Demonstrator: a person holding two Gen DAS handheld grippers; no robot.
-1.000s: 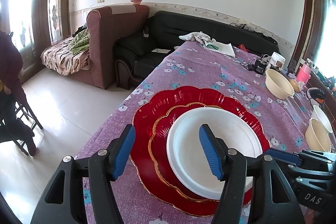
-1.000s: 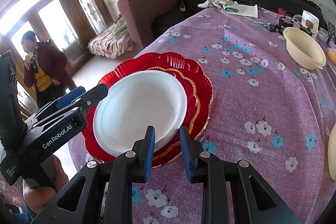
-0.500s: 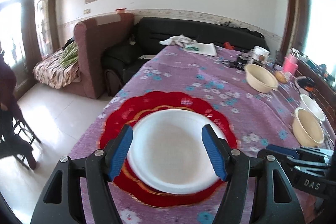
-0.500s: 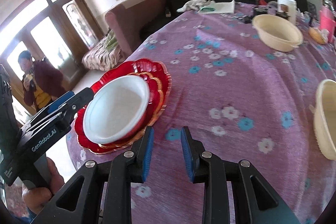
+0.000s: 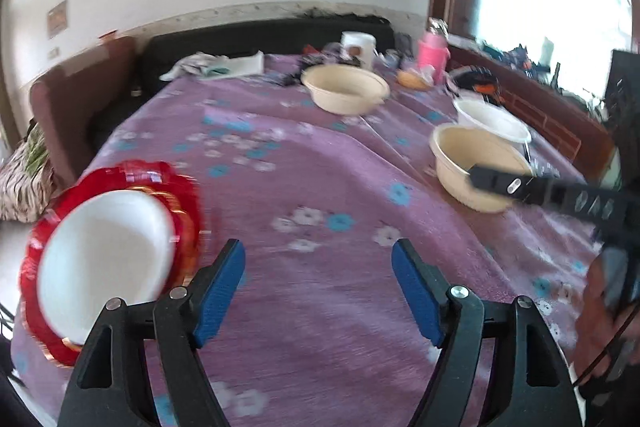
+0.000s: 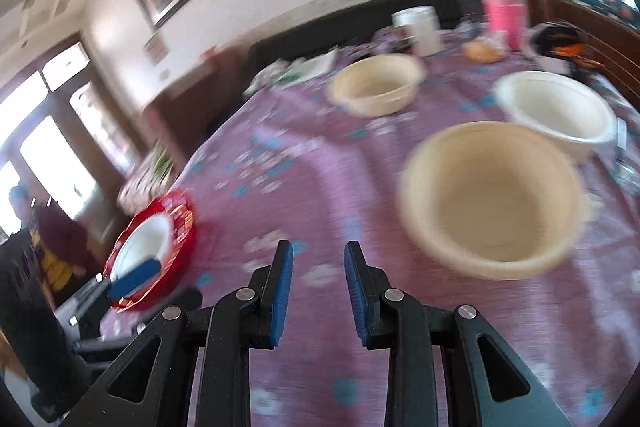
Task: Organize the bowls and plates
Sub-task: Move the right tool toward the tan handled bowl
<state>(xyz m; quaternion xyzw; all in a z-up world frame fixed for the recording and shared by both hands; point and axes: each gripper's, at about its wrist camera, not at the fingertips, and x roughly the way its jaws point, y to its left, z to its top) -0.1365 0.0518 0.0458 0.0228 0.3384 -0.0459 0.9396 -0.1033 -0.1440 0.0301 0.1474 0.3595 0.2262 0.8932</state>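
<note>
Both grippers, left (image 5: 318, 293) and right (image 6: 318, 293), are hovering with fingers apart, holding nothing. A white plate (image 5: 102, 259) is sitting on red plates (image 5: 40, 227) at the tabletop (image 5: 320, 187) edge; three bowls (image 6: 492, 199) are standing well apart from them.

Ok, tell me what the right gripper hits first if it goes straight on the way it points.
Probably the purple tablecloth: the right gripper points between the plates and the bowls. Blur leaves depth unclear.
</note>
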